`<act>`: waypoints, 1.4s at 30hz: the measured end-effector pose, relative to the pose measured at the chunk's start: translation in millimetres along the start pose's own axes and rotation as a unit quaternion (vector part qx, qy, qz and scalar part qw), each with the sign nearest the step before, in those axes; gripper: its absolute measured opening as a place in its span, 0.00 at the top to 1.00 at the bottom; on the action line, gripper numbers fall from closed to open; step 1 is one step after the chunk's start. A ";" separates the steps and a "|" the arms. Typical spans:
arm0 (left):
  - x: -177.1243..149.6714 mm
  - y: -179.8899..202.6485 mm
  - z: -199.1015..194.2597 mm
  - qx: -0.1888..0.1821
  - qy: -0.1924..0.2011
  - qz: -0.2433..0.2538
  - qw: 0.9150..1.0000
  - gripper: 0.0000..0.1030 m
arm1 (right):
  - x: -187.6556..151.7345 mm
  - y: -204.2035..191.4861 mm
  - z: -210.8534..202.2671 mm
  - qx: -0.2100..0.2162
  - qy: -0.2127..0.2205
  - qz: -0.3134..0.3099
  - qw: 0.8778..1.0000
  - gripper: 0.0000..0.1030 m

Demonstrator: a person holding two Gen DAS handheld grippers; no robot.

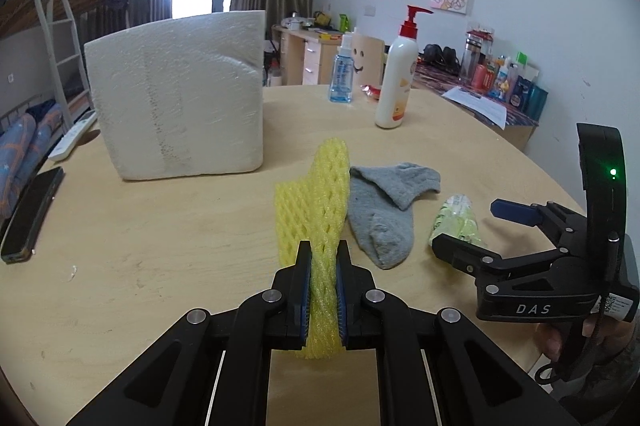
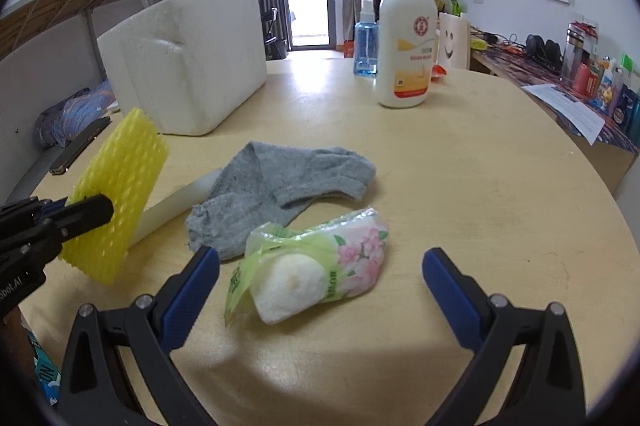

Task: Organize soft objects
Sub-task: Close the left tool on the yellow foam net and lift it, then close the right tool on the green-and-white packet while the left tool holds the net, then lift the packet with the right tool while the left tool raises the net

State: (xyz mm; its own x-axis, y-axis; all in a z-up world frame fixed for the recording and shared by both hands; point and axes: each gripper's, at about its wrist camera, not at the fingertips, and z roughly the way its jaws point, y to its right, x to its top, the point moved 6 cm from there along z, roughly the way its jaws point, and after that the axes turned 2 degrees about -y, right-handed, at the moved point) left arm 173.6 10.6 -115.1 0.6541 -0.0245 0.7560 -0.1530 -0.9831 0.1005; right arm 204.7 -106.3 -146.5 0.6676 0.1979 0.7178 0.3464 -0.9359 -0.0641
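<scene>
Near the grey sock [image 1: 380, 209], the left gripper [image 1: 323, 266] jaws pinch the yellow foam net [image 1: 316, 193]; the right gripper [image 2: 320, 266], jaws wide, must next close on the tissue pack [image 2: 316, 266].

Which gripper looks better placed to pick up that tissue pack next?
The right gripper: open, with the tissue pack lying between its fingers. The left gripper is shut on the yellow foam net.

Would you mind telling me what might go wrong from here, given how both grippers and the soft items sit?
1. The left gripper pinches only one end of the yellow foam net; it may slip or snag the touching grey sock.
2. The open right gripper might crush the tissue pack.
</scene>
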 end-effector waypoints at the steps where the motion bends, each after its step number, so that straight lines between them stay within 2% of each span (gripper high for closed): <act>1: 0.1 -1.4 0.8 0.001 0.000 -0.001 1.000 0.89 | 0.2 -0.2 0.1 0.000 0.001 0.000 1.000 0.01; 8: -1.2 -6.6 2.4 -0.003 0.002 -0.006 1.000 0.89 | 1.4 1.2 2.3 -0.004 -0.007 0.002 1.000 0.02; 11: -1.5 -7.3 2.4 -0.006 0.001 -0.007 1.000 0.89 | 0.5 1.6 3.8 -0.009 -0.012 0.000 1.000 0.14; 13: -1.8 -7.7 1.6 -0.008 0.002 -0.008 1.000 0.89 | -1.3 1.6 5.2 -0.010 -0.020 0.002 1.000 0.27; 22: -3.7 -11.4 -8.3 -0.010 0.008 -0.011 1.000 0.89 | -5.7 1.2 3.7 -0.012 -0.025 0.008 1.000 0.41; 30: 0.1 -7.9 -22.8 -0.010 0.025 -0.006 1.000 0.89 | 2.2 5.7 -23.2 -0.018 0.012 0.022 1.000 0.41; 42: 7.0 4.7 -67.4 -0.004 0.078 0.011 0.997 0.89 | 12.8 -9.6 -75.3 -0.017 0.079 0.003 0.997 0.41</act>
State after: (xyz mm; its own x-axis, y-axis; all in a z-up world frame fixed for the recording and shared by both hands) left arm 127.6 18.1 -65.8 0.5271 -0.0161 0.8496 -0.1721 -0.9811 0.0882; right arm 160.3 -116.7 -84.5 0.5565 0.1465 0.8179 0.3185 -0.9467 -0.0472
